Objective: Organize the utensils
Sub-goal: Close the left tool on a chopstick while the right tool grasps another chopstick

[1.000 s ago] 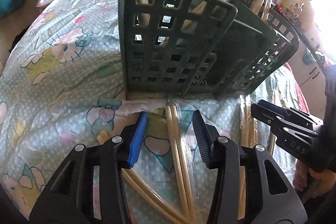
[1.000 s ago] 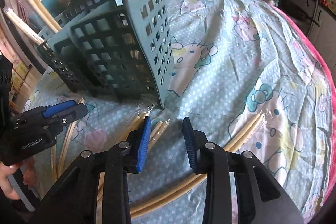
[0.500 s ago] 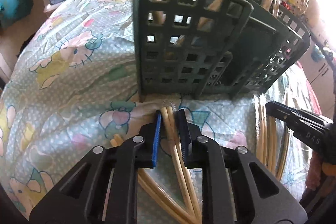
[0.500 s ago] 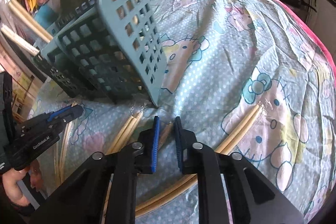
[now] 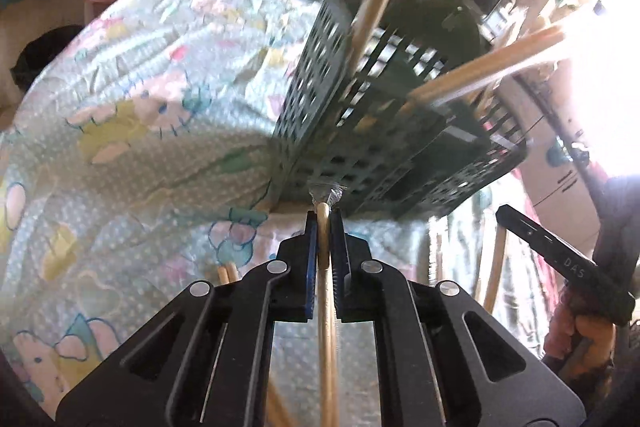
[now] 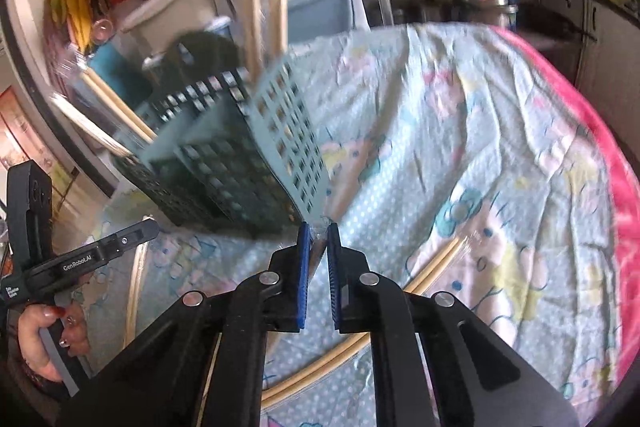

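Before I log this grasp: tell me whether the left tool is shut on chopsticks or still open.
Shut on a wrapped pair of chopsticks. The left tool has just been closing, and its pads press both sides of the sticks, whose plastic-wrapped tip pokes out ahead.

The slotted basket blocks the way just ahead; open tablecloth lies left.

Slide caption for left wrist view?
Left gripper shut on wrapped chopsticks before the green utensil basket.

Cartoon-print cloth bears basket, seemingly wrapped chopsticks.
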`<control>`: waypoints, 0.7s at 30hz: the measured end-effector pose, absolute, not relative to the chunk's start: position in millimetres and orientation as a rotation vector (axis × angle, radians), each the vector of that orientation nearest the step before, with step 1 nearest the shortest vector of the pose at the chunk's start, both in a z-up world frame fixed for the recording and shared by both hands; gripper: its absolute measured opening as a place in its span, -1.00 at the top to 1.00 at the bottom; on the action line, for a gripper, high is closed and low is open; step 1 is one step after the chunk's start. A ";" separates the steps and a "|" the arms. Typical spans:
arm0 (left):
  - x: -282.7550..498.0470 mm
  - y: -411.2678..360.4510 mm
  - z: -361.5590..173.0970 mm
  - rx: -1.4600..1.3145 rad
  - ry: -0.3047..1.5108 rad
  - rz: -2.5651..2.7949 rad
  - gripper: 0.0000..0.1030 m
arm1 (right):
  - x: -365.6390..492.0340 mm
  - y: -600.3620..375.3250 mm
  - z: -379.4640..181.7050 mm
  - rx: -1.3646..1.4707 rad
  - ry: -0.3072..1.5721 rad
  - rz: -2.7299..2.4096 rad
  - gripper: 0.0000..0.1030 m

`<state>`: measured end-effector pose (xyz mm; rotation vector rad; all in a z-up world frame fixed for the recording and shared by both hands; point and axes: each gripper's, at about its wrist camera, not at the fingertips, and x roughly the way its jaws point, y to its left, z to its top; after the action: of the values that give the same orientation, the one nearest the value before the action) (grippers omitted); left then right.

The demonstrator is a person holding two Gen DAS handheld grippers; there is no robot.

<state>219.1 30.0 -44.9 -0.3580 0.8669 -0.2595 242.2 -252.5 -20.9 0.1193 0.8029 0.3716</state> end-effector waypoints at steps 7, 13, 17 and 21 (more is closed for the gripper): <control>195.7 25.8 -3.9 -0.354 0.757 -0.296 0.94 | 220.6 -248.3 18.9 0.070 0.687 0.409 0.87; 179.8 22.5 33.7 -0.351 0.660 -0.322 0.94 | 197.0 -238.0 46.3 0.029 0.604 0.440 0.89; 171.4 21.1 53.4 -0.346 0.601 -0.327 0.94 | 187.5 -233.3 61.4 0.009 0.556 0.456 0.89; 166.4 18.8 70.1 -0.333 0.540 -0.321 0.94 | 180.0 -230.4 75.9 0.004 0.515 0.465 0.89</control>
<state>166.4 18.8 70.1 -0.3334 0.5404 -0.3212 180.0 -230.4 75.9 0.0037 0.5147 0.4653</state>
